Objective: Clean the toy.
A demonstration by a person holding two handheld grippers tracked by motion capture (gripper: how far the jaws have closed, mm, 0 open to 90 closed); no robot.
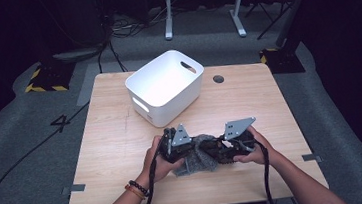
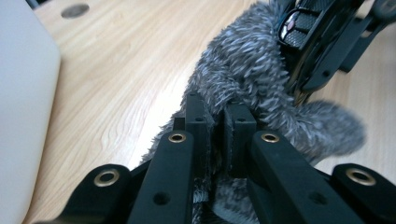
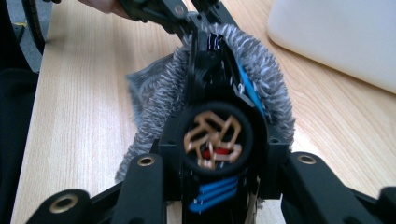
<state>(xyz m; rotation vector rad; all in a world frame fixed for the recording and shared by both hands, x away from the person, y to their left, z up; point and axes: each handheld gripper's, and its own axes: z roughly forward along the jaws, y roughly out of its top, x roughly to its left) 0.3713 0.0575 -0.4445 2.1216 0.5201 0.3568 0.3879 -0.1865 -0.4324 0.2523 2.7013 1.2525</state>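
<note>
two grippers hold one grey fuzzy cloth (image 1: 198,156) low in the middle of the high view. at its left the left gripper (image 2: 217,133) is pinched tight on a fold; at its right the right gripper (image 3: 219,140) is clamped on the fuzzy edge. uneven pulling could slip the fabric free. above them, the white bin (image 1: 165,86) looks empty.

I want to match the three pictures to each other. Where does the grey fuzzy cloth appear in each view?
High view: grey fuzzy cloth at lower centre, between the two hands.
Left gripper view: centre to upper right, running down between the near black jaws.
Right gripper view: centre, wrapped round the black part ahead.
Shared landmark: the white bin on the table.
</note>
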